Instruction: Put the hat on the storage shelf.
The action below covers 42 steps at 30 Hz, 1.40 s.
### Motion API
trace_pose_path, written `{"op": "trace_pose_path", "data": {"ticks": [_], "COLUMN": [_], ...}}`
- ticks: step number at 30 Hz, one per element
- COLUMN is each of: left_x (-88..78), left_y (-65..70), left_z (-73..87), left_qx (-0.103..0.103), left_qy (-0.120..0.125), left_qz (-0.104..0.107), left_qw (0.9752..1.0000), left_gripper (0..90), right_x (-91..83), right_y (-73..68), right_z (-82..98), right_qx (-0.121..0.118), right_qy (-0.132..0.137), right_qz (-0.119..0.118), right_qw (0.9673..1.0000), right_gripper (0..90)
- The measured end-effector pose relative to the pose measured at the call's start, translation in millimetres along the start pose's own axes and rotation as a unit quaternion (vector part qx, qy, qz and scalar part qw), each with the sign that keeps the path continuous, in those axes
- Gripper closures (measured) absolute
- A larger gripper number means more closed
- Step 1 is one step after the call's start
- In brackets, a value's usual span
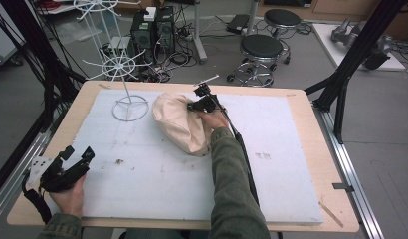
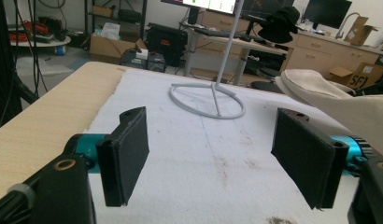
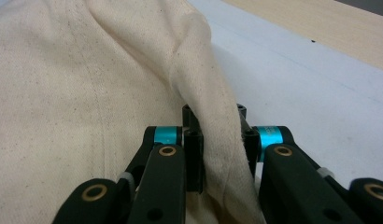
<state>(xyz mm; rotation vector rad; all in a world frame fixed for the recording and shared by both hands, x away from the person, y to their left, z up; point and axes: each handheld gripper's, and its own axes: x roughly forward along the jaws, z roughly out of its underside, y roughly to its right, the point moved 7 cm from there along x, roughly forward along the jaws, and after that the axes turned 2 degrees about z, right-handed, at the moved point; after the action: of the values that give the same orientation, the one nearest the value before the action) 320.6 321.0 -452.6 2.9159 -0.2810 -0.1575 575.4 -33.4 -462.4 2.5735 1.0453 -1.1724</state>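
Observation:
A cream cloth hat (image 1: 179, 122) lies on the white foam mat (image 1: 142, 169) near the table's middle, beside the round base of a white wire stand (image 1: 123, 67). My right gripper (image 1: 198, 104) is at the hat's far right edge, shut on a fold of its brim (image 3: 217, 140); the cream fabric (image 3: 77, 84) spreads to the left of the jaws. My left gripper (image 1: 76, 155) rests at the table's near left, open with nothing between its pads (image 2: 129, 149). In the left gripper view, the stand's ring base (image 2: 208, 100) and the hat (image 2: 329, 98) lie ahead.
The wooden table (image 1: 321, 149) carries the mat, with bare mat in front and to the right. Behind the table are two black stools (image 1: 260, 50), computer towers (image 1: 152, 30) and cables on the floor. Black frame posts (image 1: 351, 59) stand at the right.

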Motion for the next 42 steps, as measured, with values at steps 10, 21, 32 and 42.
{"op": "trace_pose_path", "data": {"ticks": [10, 21, 32, 42], "left_x": [-0.3, -0.9, -1.3, -1.6], "left_y": [0.1, 0.1, 0.7, 1.0], "left_z": [-0.4, -0.9, -1.3, -1.7], "left_qx": [0.001, 0.003, 0.005, 0.004], "left_qy": [0.001, 0.003, 0.005, 0.007], "left_qz": [-0.001, -0.003, -0.004, -0.006], "left_qw": [1.0, 1.0, 1.0, 0.9999], "left_gripper": [27.2, 27.5, 27.8, 27.8], "right_x": [-24.2, -56.0, -91.2, -123.8], "right_y": [-9.3, -13.6, -19.7, -14.6], "right_z": [-13.9, -24.5, -30.9, -37.7], "right_qx": [-0.006, -0.002, 0.012, 0.022], "right_qy": [0.039, 0.09, 0.161, 0.223], "right_qz": [-0.027, -0.068, -0.128, -0.149], "right_qw": [0.9988, 0.9936, 0.9786, 0.9632], "right_gripper": [78.1, 78.0, 77.4, 76.8]}}
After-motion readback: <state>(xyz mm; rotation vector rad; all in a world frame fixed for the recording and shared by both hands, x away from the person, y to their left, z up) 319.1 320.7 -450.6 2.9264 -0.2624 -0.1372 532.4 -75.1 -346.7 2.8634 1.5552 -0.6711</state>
